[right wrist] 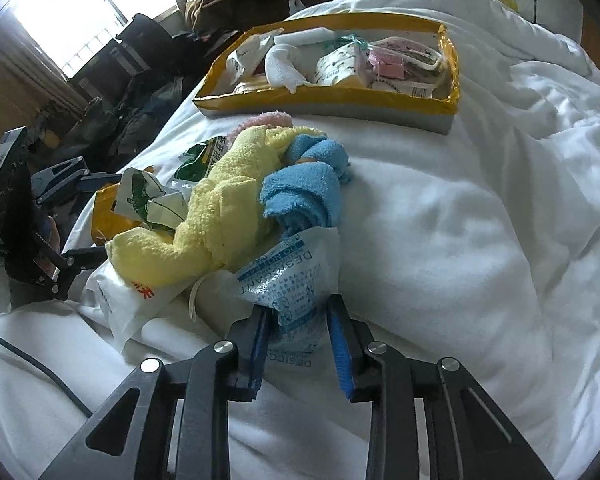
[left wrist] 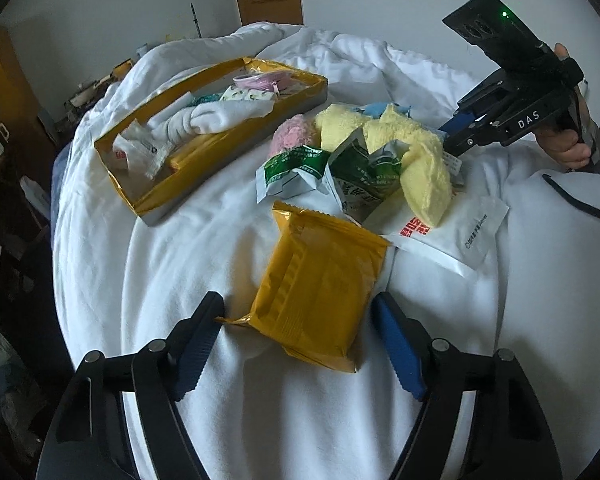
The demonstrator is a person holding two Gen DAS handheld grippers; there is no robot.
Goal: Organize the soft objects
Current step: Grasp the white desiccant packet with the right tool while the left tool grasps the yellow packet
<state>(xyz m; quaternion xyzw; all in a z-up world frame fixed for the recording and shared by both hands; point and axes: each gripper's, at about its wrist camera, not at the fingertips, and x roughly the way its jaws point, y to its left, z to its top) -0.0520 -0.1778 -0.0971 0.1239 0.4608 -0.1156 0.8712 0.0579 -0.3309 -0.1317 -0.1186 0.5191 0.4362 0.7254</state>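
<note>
**Soft goods heaped beside a yellow-rimmed tray on a white duvet**

The pile sits just in front of the yellow-rimmed tray (left wrist: 204, 120), on the rumpled white duvet (left wrist: 180, 248). It holds a fluffy yellow towel (right wrist: 204, 216), a rolled blue towel (right wrist: 304, 192) against it, a pink fuzzy cloth (left wrist: 294, 136) on the tray side, and crumpled green-and-white packets (left wrist: 356, 176). A flat white sachet with red print (left wrist: 452, 232) lies under the yellow towel, on the side away from the tray. The tray already contains a knotted white sock (left wrist: 216, 120), a pink zip pouch (left wrist: 260, 80) and other small wrapped items.

Only the left wrist view shows the glossy yellow pouch (left wrist: 320, 296), with crimped ends, lying apart from the heap and farther from the tray. It rests between the fingers of the left gripper (left wrist: 300, 344), which stand apart on either side of it; the left finger meets the pouch's corner, the right one sits just beside its edge, neither pressing.

Only the right wrist view shows the white desiccant bag with blue lettering (right wrist: 292, 292), tucked under the blue towel. The right gripper (right wrist: 298, 344) has its fingers narrowed around the bag's near end; whether the pads truly pinch it I cannot tell.

In the left view the right gripper tilts down at the heap, a hand (left wrist: 568, 140) around its handle.
</note>
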